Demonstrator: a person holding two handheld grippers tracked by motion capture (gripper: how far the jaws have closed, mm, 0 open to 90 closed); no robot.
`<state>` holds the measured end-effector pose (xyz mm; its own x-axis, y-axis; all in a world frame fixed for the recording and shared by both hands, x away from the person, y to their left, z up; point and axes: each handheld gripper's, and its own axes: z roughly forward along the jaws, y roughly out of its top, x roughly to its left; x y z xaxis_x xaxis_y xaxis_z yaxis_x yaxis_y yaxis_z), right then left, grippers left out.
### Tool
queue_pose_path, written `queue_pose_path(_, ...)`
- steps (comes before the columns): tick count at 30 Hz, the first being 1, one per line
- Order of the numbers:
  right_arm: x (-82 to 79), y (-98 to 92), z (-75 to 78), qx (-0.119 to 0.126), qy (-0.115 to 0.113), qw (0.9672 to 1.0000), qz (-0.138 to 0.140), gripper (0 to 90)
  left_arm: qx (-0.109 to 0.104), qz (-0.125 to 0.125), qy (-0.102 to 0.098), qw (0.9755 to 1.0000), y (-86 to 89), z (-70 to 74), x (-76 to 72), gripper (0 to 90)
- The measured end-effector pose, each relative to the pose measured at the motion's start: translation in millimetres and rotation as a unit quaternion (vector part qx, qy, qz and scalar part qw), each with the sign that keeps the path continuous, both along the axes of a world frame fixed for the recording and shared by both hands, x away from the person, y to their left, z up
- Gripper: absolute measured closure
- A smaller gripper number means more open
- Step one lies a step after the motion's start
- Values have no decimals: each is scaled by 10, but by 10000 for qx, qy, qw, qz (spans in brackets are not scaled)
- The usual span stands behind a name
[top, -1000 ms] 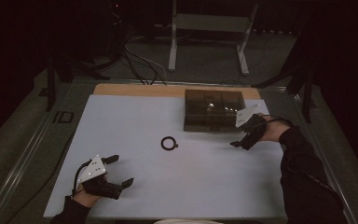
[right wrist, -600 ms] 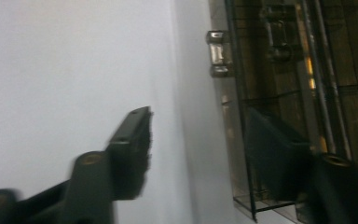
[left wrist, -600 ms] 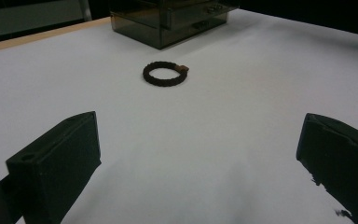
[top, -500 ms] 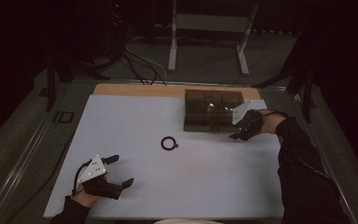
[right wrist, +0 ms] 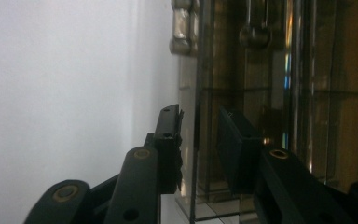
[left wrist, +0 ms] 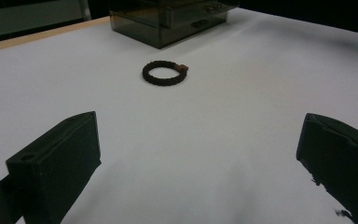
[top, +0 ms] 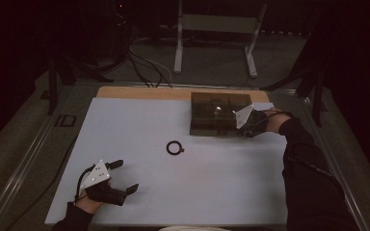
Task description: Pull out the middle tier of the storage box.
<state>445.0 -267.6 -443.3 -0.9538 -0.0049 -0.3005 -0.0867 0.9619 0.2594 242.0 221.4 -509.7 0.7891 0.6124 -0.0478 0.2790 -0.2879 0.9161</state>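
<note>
A black braided ring [top: 174, 147] lies flat in the middle of the white table [top: 139, 120]; in the left gripper view the ring [left wrist: 165, 73] sits ahead of the jaws. My left gripper [top: 126, 175] rests near the front left edge, open, with nothing between its fingers [left wrist: 56, 163]. A dark smoked drawer box [top: 217, 113] stands at the back right. My right gripper [top: 240, 130] is at the box's front right corner. Its jaws have just been closing and straddle a thin clear panel [right wrist: 196, 70] of the box; I see small gaps beside the pads.
A metal knob [right wrist: 183, 28] sits on the box front beyond the right gripper [right wrist: 198, 135]. A wooden strip [top: 139, 92] runs along the table's far edge. Cables and a metal stand [top: 217, 29] are on the floor behind. The person's dark sleeve [top: 308, 168] lies along the right side.
The right hand has moved away from the person to the box's front corner, and its jaws have narrowed around the panel. The left gripper and the ring have stayed put.
</note>
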Motion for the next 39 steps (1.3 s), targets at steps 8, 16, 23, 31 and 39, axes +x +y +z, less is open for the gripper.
queue_pose_path(8,104,55,-21,-189,297,9994,-37,757,-2,-10,6,10000,-2,-2,0,9)
queue_pose_path(16,158,139,-70,-411,509,9979,28,807,-4,-4,12,10000,0,-3,0,9)
queue_pose_path(23,219,170,-88,-419,821,9957,-53,853,-26,-5,18,10000,3,-2,0,9)
queue_pose_path(31,209,152,-79,-422,894,9951,-26,863,-15,-7,24,10000,4,-5,3,9)
queue_pose_path(39,140,133,-73,-345,1006,9943,-75,868,-2,-3,24,10000,2,-5,2,9)
